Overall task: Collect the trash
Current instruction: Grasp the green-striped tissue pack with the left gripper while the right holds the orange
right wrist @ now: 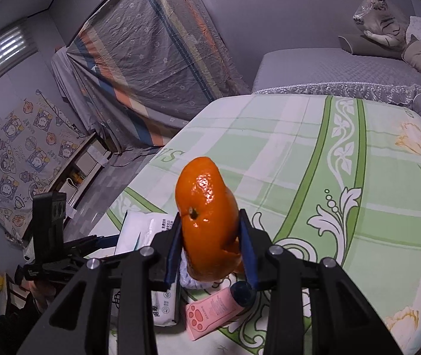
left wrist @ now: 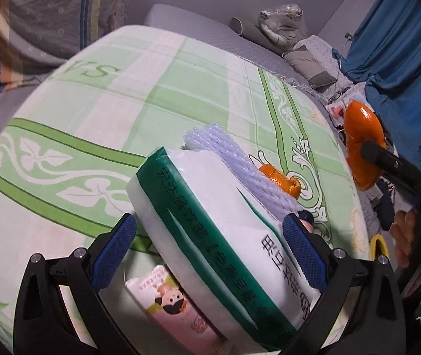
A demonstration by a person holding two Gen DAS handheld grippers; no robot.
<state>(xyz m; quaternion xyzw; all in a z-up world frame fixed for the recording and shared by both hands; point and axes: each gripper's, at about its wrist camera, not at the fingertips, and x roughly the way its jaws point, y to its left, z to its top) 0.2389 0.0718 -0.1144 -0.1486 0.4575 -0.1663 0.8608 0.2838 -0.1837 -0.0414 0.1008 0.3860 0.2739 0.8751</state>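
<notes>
Currently we see right gripper (right wrist: 210,245) jaws pinching orange peel (right wrist: 207,222), left gripper (left wrist: 210,254) jaws pinching white-green packet (left wrist: 228,236), packet hiding most of foam net (left wrist: 225,159), pink tube (right wrist: 210,310) partly covered.

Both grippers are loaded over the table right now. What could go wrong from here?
1. The right gripper pinches only the lower part of the orange peel; the curled, glossy peel could slip or tear.
2. The left gripper holds the bulky tissue pack tilted, so it may twist free.
3. A second peel piece beside the foam net could be missed.
</notes>
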